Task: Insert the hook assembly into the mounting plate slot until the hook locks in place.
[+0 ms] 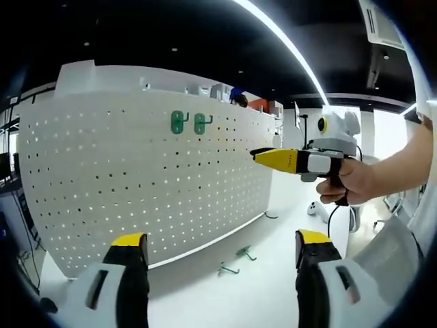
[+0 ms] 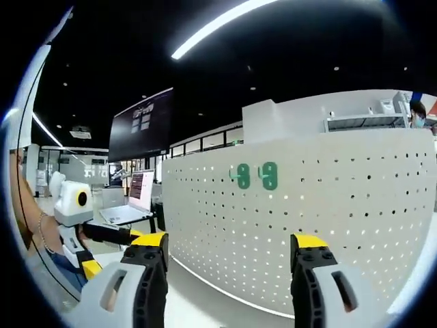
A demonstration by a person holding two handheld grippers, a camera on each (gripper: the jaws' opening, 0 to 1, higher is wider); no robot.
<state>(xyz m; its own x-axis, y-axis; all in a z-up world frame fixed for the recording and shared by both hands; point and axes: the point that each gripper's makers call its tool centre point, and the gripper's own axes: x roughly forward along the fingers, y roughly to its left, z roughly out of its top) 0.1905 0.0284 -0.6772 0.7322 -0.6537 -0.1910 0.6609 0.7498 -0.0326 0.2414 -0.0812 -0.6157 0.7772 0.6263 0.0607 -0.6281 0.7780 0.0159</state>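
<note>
- Your left tongs are spread wide w/ nothing between the yellow-tipped jaws, held low over the white worktop.
- Your right tongs are likewise spread & empty, facing the pegboard.
- In the left gripper view the right tongs come in from the right, gripped by your hand; their yellow tips look pressed close there, pointing at the board, near its right end.
- In the right gripper view the left tongs sit at far left, low, beside your arm.
- The white perforated pegboard stands upright on the worktop & curves away.
- Two green hooks already hang side by side high on the board; same pair in the right gripper view.
- Two loose hooks lie on the worktop near the board's foot, just beside each other, between your left jaws' line of sight.
- Bkgd: a laptop on a far desk, a dark wall screen above it.
</note>
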